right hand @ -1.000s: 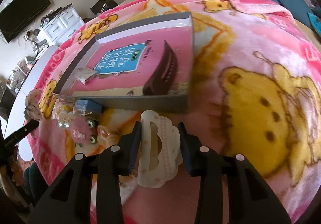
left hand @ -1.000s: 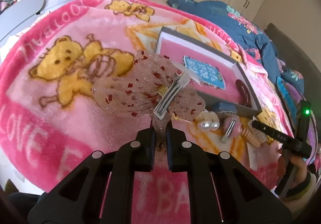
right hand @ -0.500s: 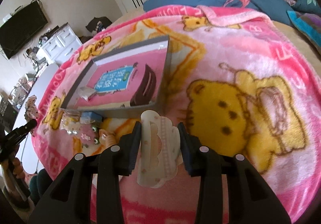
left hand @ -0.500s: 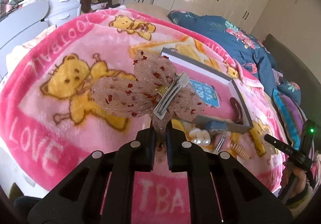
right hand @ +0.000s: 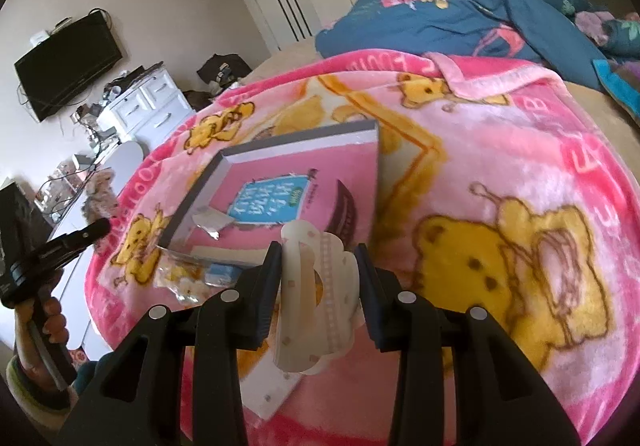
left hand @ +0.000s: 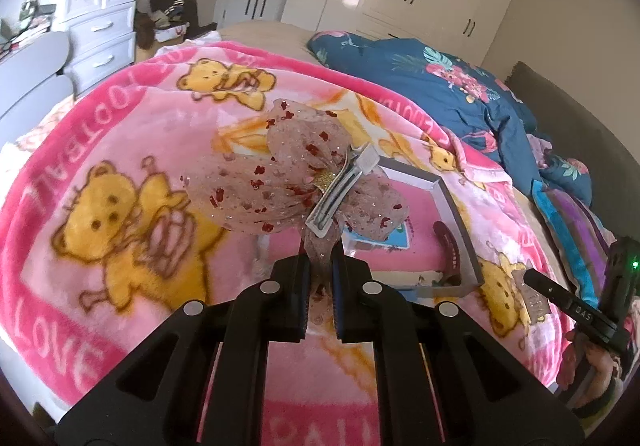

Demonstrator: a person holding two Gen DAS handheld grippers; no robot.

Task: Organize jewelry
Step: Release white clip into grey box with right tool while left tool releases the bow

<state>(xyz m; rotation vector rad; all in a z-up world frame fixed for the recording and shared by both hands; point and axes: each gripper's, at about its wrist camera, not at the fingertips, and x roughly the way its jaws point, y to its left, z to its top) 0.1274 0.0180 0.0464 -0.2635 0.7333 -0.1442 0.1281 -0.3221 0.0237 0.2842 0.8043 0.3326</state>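
Left gripper (left hand: pixel 320 270), nearly closed, pinches the limp, light sheer pink tulle bow clip (left hand: pixel 296 182) by its tail; right gripper (right hand: pixel 316 278), part-open, clamps the stiff cream plastic claw clip (right hand: pixel 316 298).

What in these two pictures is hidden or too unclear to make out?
- Left wrist view: the near part of the grey tray is hidden behind the sheer bow hair clip held in the left claw.
- Right wrist view: the small items beside the tray are partly covered by the right claw and blurred; the cream hair claw clip hides the blanket below.
- Both views: the tray's blue label is too small to read.
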